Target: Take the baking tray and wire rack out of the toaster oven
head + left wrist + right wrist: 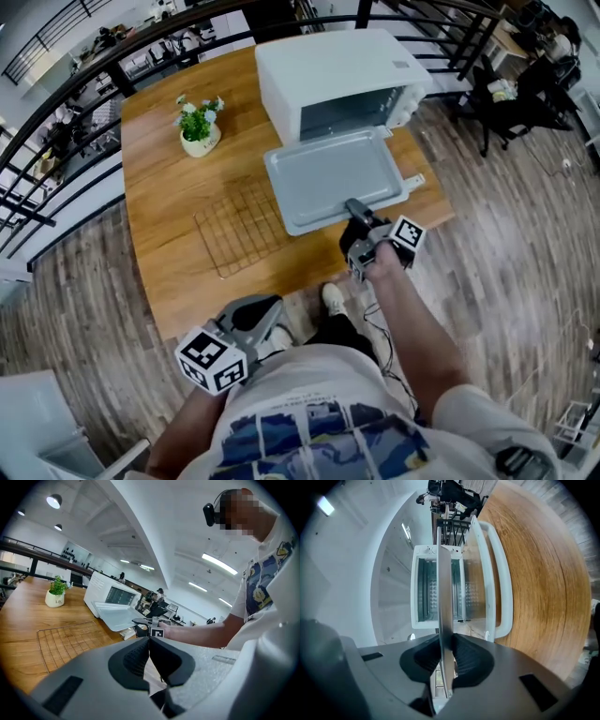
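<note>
The white toaster oven point(328, 75) stands at the table's far side with its door down. The grey baking tray point(333, 178) hangs level in front of the oven mouth, above the door. My right gripper point(359, 214) is shut on the middle of its near rim. In the right gripper view the tray point(445, 611) runs edge-on between the pads point(466, 660), with the empty oven cavity point(426, 592) behind it. The wire rack point(239, 230) lies flat on the wood left of the tray. My left gripper point(267, 314) hovers off the table's near edge, shut and empty point(149, 656).
A small potted plant point(199, 125) sits on the table left of the oven. The open door's white handle point(412, 183) sticks out beside the tray's right corner. A black railing point(56, 103) curves behind the table. The person's torso and legs fill the bottom of the head view.
</note>
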A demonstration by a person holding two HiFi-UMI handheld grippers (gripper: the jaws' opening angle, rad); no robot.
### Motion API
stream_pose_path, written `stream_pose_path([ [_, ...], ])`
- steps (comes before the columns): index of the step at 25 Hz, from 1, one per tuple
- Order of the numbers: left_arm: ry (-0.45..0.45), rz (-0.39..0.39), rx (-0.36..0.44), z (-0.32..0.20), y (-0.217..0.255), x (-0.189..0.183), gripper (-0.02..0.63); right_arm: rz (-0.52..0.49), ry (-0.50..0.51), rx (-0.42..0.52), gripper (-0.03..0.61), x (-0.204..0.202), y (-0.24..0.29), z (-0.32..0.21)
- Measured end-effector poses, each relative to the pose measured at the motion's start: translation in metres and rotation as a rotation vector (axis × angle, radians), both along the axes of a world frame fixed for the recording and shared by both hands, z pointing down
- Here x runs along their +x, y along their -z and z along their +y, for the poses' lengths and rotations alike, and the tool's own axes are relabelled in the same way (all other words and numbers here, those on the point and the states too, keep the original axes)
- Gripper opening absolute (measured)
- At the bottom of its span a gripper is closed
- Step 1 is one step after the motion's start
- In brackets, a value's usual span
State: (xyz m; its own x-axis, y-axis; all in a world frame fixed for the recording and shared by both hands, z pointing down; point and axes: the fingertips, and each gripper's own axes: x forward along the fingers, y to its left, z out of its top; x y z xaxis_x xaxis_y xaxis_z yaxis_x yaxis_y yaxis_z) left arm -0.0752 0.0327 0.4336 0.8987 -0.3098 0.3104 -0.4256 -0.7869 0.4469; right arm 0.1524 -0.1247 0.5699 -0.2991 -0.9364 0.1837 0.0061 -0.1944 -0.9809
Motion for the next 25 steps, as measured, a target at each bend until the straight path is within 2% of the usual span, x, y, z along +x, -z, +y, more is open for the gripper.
stream_pose_path([
  [12, -0.007, 0.001, 0.012, 0.016, -0.003, -0.029, 0.005, -0.005, 0.051, -0.012, 0.056, -0.074, -0.004, 0.007],
  [25, -0.082, 0.016, 0.064, 0.023, 0.014, -0.024, 0.005, -0.012, 0.099, -0.029, 0.055, -0.136, -0.015, 0.005],
])
